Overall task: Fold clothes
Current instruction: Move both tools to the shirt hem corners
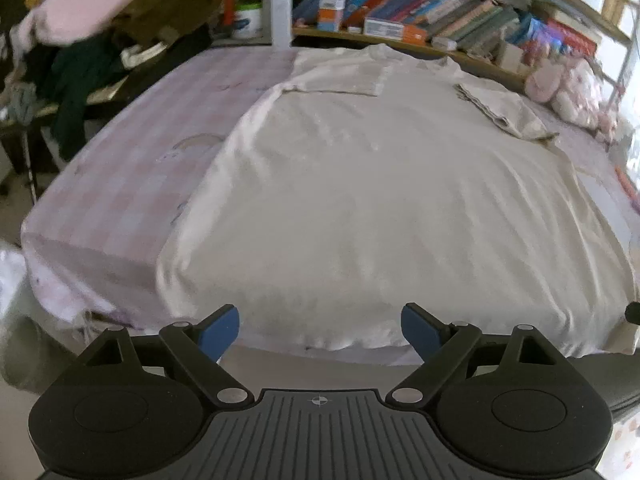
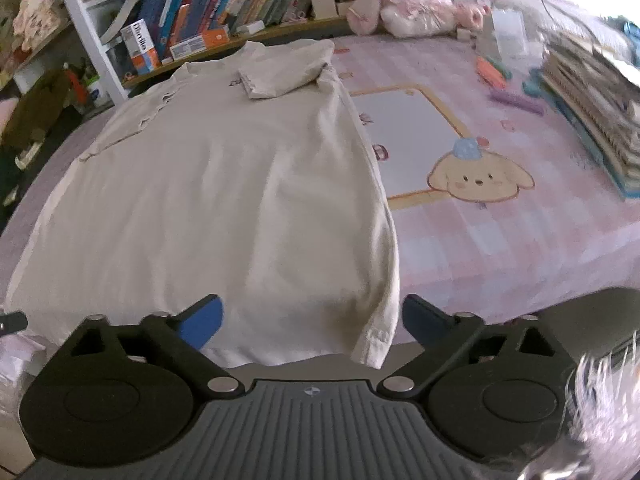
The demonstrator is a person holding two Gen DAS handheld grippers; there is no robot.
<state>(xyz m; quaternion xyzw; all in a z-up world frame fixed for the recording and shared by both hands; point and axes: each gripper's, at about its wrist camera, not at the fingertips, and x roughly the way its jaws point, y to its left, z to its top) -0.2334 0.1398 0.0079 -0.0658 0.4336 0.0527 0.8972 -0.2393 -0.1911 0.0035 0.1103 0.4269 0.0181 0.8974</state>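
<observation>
A cream T-shirt [image 1: 360, 184] lies flat on a pink checked bed sheet [image 1: 120, 184], collar at the far end. Both sleeves are folded inward over the chest. Its hem hangs over the near bed edge. My left gripper [image 1: 320, 330] hovers over that hem near the middle, open, blue pads wide apart with nothing between them. In the right wrist view the same T-shirt [image 2: 224, 200] fills the left half. My right gripper [image 2: 312, 322] is open above the shirt's near right corner, which lies between the fingers but is not pinched.
A bookshelf [image 1: 420, 12] full of books runs along the far side of the bed. Plush toys [image 2: 412, 0] sit at its end. A stack of books [image 2: 592, 108] lies at the right on the sheet [image 2: 500, 216]. Piled clothes [image 1: 80, 52] sit at the far left.
</observation>
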